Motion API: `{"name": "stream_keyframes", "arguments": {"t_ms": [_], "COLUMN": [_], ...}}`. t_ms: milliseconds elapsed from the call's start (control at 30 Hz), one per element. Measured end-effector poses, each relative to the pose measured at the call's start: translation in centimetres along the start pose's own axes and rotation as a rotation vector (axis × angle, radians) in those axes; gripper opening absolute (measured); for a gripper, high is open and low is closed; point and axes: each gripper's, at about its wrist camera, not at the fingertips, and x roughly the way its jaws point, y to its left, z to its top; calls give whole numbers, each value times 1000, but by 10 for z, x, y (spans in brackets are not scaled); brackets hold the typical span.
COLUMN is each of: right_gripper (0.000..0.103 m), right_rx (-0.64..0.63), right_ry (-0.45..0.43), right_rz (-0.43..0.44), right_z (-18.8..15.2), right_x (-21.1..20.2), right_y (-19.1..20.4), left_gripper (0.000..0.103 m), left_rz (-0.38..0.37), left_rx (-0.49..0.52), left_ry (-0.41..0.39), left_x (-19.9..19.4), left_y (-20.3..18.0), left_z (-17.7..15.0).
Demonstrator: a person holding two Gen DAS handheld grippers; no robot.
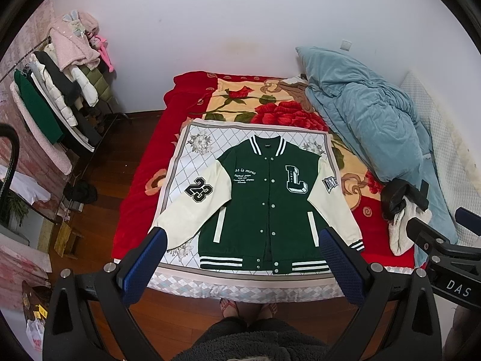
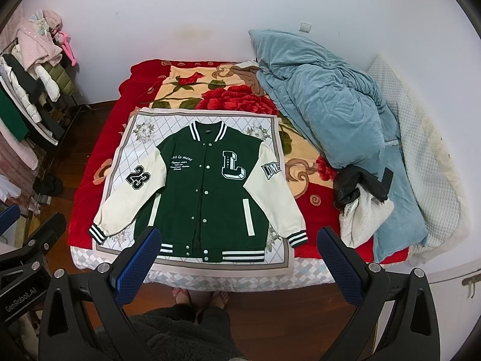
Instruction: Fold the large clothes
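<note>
A green varsity jacket (image 1: 264, 198) with cream sleeves lies flat, front up and snapped shut, on a white patterned cloth (image 1: 192, 162) on the bed. It also shows in the right wrist view (image 2: 210, 192) on the same cloth (image 2: 135, 141). Both sleeves spread out and down. My left gripper (image 1: 242, 237) is open and empty, held above the jacket's hem at the bed's near edge. My right gripper (image 2: 239, 237) is open and empty, also above the hem. Neither touches the jacket.
A red floral blanket (image 1: 141, 204) covers the bed. A crumpled blue quilt (image 1: 369, 120) lies along the right side, with black and white garments (image 1: 402, 207) beside it. A clothes rack (image 1: 60, 96) stands at left on the wooden floor. My feet are at the bed's foot.
</note>
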Motion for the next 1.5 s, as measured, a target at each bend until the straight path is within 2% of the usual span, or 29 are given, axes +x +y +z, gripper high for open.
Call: {"name": "stream_keyframes", "arguments": {"t_ms": [200, 300, 400, 433, 500, 533, 567, 600, 733, 800, 867, 933, 1067, 1200, 1300, 1333, 1367, 1400, 1500], "right_gripper": [103, 103, 103, 102, 87, 72, 63, 61, 61, 61, 71, 71, 72, 72, 71, 64, 36, 27, 22], "right_rx": [22, 85, 196, 249, 353, 410, 463, 517, 782, 917, 1063, 1206, 1407, 1546, 1662, 1689, 1694, 1674, 1607], "right_ry": [9, 36, 82, 102, 112, 138, 159, 175, 253, 287, 326, 361, 424, 383, 339, 312, 276, 261, 184], "right_rz": [-5, 41, 77, 86, 79, 57, 48, 41, 63, 112, 197, 270, 336, 362, 379, 366, 328, 287, 176], "right_z": [3, 6, -3, -9, -23, -32, -43, -54, -110, -137, -170, -205, -256, -270, -272, -269, -264, -257, -228], "right_x": [4, 29, 64, 80, 109, 129, 149, 165, 255, 307, 367, 436, 554, 640, 687, 697, 699, 699, 688], "right_y": [-6, -20, -41, -52, -76, -91, -104, -117, -179, -204, -227, -247, -269, -280, -290, -294, -298, -302, -322], "left_gripper": [103, 103, 103, 103, 103, 103, 103, 103, 103, 103, 103, 103, 103, 103, 103, 103, 103, 103, 103], "left_rz": [11, 64, 111, 119, 138, 148, 154, 165, 210, 235, 265, 290, 310, 311, 310, 311, 309, 305, 299], "left_rx": [8, 27, 45, 53, 70, 78, 87, 96, 125, 138, 145, 145, 142, 182, 201, 202, 199, 197, 196], "left_ry": [-10, -50, -66, -67, -60, -53, -44, -25, 30, 68, 121, 166, 282, 374, 394, 397, 400, 399, 389], "left_x": [4, 22, 56, 71, 98, 111, 126, 148, 206, 243, 282, 312, 376, 433, 465, 472, 481, 488, 507], "left_y": [-6, -14, -16, -18, -13, -12, -13, -19, -33, -47, -62, -72, -100, -133, -155, -159, -165, -169, -179], "left_z": [7, 22, 30, 32, 32, 31, 30, 31, 24, 20, 15, 10, -4, -22, -28, -28, -29, -28, -25]}}
